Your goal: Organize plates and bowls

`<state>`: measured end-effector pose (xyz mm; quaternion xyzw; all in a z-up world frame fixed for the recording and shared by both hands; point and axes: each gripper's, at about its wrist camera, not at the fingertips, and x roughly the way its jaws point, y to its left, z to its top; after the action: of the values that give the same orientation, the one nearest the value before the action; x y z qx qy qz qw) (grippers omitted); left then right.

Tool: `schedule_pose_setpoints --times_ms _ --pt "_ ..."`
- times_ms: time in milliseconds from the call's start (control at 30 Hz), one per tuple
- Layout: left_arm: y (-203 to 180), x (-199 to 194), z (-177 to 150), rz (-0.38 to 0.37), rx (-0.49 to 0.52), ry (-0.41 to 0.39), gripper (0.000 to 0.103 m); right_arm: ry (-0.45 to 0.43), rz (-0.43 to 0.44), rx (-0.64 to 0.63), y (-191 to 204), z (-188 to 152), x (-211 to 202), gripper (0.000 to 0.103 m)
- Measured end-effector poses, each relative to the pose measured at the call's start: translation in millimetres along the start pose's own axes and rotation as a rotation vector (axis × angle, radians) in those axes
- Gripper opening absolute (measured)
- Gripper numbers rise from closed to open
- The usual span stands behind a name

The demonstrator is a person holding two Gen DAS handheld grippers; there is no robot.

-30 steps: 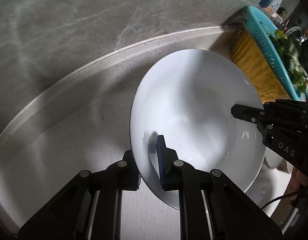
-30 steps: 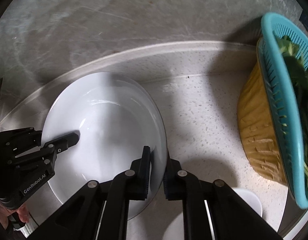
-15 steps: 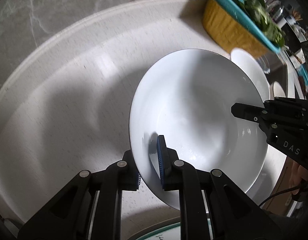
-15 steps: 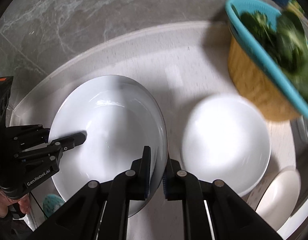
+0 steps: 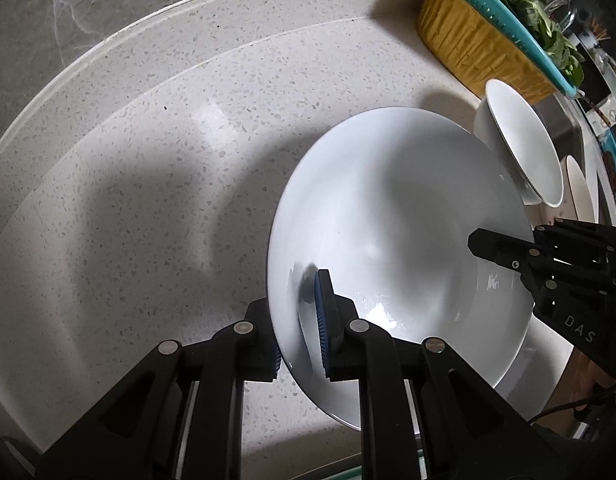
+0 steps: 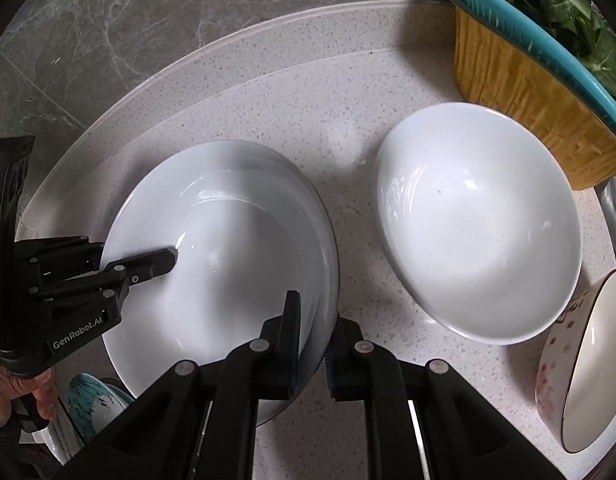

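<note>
Two grippers carry one wide white bowl above a speckled counter.

Nearest, the left gripper (image 5: 297,320) pinches the large white bowl's (image 5: 396,232) rim, one pad inside, one outside; the right gripper (image 6: 314,344) pinches the opposite rim the same way. Just beyond the right gripper sits a second white bowl (image 6: 480,224), with a floral bowl (image 6: 580,368) beside it; farthest, a teal colander (image 6: 548,36) of greens. To set it down well, both hands should probably lower together, level, releasing only once it rests.

Floral bowl (image 6: 580,368) and teal-speckled dish (image 6: 87,400) partly cut off, edges.
</note>
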<state>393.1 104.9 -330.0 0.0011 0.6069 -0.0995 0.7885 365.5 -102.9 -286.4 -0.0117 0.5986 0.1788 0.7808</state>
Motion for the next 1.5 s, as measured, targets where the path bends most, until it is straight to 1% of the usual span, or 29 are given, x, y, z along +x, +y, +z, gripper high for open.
schedule_pose_setpoints --times_ms 67,133,167,200,233,267,300,333,367,400,467,533,567,600,633,700,767,867,900,1000,1067,1133,1200,1267,1333,1367,1400,1433,1500 --pt "-2.2 13.6 16.4 -0.003 -0.003 -0.011 0.014 -0.003 0.001 0.001 -1.4 3.4 4.4 0.013" --pt "-0.5 14.4 17.5 -0.004 -0.008 -0.019 0.014 -0.006 0.004 0.005 -0.3 0.2 0.6 0.016" --pt "1.3 12.1 17.6 0.004 -0.014 -0.031 0.018 -0.011 0.001 0.009 -0.6 0.5 0.5 0.016" --pt "3.1 8.8 17.3 0.011 -0.019 -0.045 0.029 -0.02 -0.001 0.016 -1.4 0.8 -0.8 0.017" --pt "5.9 4.1 17.5 0.015 -0.027 -0.066 0.038 -0.03 0.003 0.024 -2.5 0.3 -3.4 0.026" --pt "9.0 -3.2 17.3 0.022 -0.037 -0.092 0.059 -0.045 0.003 0.032 -3.1 -0.9 -9.1 0.039" --pt "12.1 -13.8 16.5 0.029 -0.047 -0.127 0.071 -0.067 -0.001 0.038 -4.5 -1.7 -15.3 0.045" --pt "13.5 -22.6 15.6 0.03 -0.05 -0.152 0.072 -0.089 -0.002 0.046 -6.5 -4.2 -24.0 0.053" --pt "14.7 -32.3 15.0 0.028 -0.049 -0.171 0.073 -0.11 0.001 0.059 -9.9 -7.7 -34.2 0.057" --pt "15.7 -42.1 14.5 0.023 -0.055 -0.182 0.075 -0.128 0.011 0.08 -15.2 -12.9 -45.9 0.058" --pt "14.5 -58.5 14.3 -0.011 -0.067 -0.201 0.079 -0.177 0.027 0.136 -30.6 -27.6 -73.9 0.065" --pt "5.8 -74.6 17.3 -0.066 -0.062 -0.211 0.079 -0.216 0.045 0.179 -44.6 -40.4 -96.8 0.067" --pt "-2.2 -81.2 21.1 -0.096 -0.046 -0.211 0.081 -0.237 0.049 0.2 -52.1 -48.3 -109.8 0.067" --pt "-13.0 -86.2 26.8 -0.132 -0.018 -0.208 0.087 -0.255 0.049 0.225 -61.7 -54.5 -121.9 0.067" --pt "-22.0 -88.9 31.4 -0.153 0.006 -0.202 0.089 -0.268 0.05 0.254 -70.9 -59.5 -132.4 0.067" --pt "-46.7 -93.5 44.1 -0.172 0.067 -0.175 0.09 -0.295 0.065 0.309 -91.9 -63.2 -150.1 0.067" --pt "-69.8 -92.0 60.4 -0.167 0.133 -0.146 0.09 -0.307 0.08 0.346 -113.3 -58.1 -157.7 0.067" --pt "-95.6 -77.1 86.5 -0.119 0.19 -0.094 0.09 -0.28 0.114 0.337 -127.6 -46.7 -154.9 0.067" --pt "-101.6 -72.0 96.7 -0.112 0.198 -0.077 0.09 -0.261 0.118 0.32 -131.8 -34.5 -150.1 0.067" --pt "-115.1 -47.7 122.8 -0.082 0.221 -0.022 0.09 -0.191 0.128 0.301 -141.8 -13.8 -128.7 0.058" --pt "-126.1 -31.0 136.9 -0.061 0.261 0.013 0.088 -0.142 0.132 0.296 -148.9 -0.3 -111.4 0.049" --pt "-138.4 -17.8 143.2 -0.039 0.308 0.03 0.089 -0.111 0.111 0.279 -153.8 11.8 -98.9 0.042" --pt "-146.5 -6.0 149.3 -0.026 0.34 0.037 0.089 -0.072 0.098 0.264 -157.1 23.6 -85.8 0.041" --pt "-148.9 5.5 153.9 -0.01 0.342 0.043 0.088 -0.046 0.078 0.259 -159.5 32.1 -76.0 0.041" --pt "-148.3 15.7 157.6 0.004 0.335 0.052 0.083 -0.024 0.057 0.253 -161.2 39.3 -68.0 0.041" --pt "-147.8 20.0 159.4 -0.001 0.332 0.057 0.075 -0.018 0.057 0.251 -161.2 41.0 -65.3 0.041" --pt "-149.8 26.3 159.5 -0.002 0.332 0.067 0.071 -0.01 0.057 0.249 -161.5 43.3 -61.4 0.041" --pt "-149.3 31.6 160.2 0.003 0.334 0.076 0.07 -0.004 0.056 0.248 -161.6 44.2 -58.1 0.041" --pt "-145.2 37.1 157.8 0.009 0.339 0.085 0.062 0.014 0.046 0.251 -161.5 45.8 -50.4 0.041"
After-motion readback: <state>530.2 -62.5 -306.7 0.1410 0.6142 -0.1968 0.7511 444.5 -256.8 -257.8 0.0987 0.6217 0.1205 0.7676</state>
